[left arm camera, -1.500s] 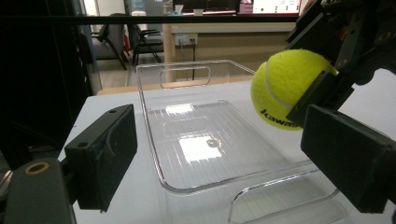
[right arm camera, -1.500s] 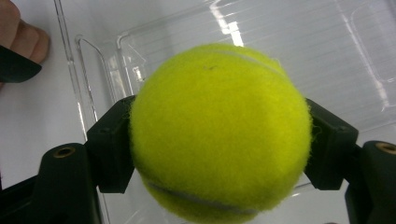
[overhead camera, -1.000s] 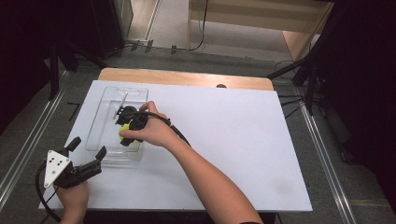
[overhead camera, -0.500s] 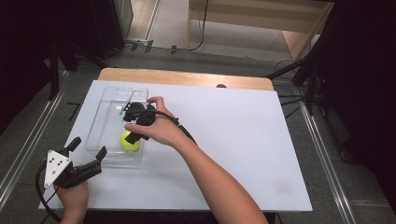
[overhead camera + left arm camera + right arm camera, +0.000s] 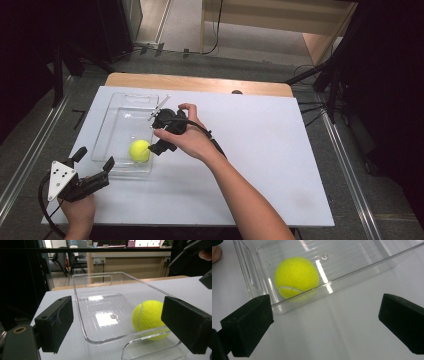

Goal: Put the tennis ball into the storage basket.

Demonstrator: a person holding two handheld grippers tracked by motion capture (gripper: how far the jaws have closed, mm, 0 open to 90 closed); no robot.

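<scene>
Right gripper (image 5: 159,145): held over the right rim of the clear rectangular plastic tray (image 5: 116,120), near its front end. Right hand (image 5: 187,140) wraps the black body, wrist bent, forearm running in diagonally from the bottom edge of the high view. Fingers wide apart, holding nothing; in the right gripper view they (image 5: 247,327) frame bare bench surface just outside the tray wall.

Left gripper (image 5: 92,167): low at the bench's front-left corner, just short of the tray's near end, pointing along it. Left hand (image 5: 77,212) grips it from below; grey three-cornered plate (image 5: 59,177) faces up. Fingers spread, empty; in the left gripper view they (image 5: 56,321) straddle the tray's near rim without touching it.

Yellow-green felt tennis ball (image 5: 140,150): rests on the tray floor in the near right corner, close against the right wall. Apart from both grippers.

Surface: white flat bench (image 5: 270,150), with a light wooden strip (image 5: 200,84) along its far edge. Tray lies lengthwise on the left part, handle cut-out at the far end.

Room: grey floor, dark stands and cables around the bench; light wooden furniture (image 5: 270,22) behind.
</scene>
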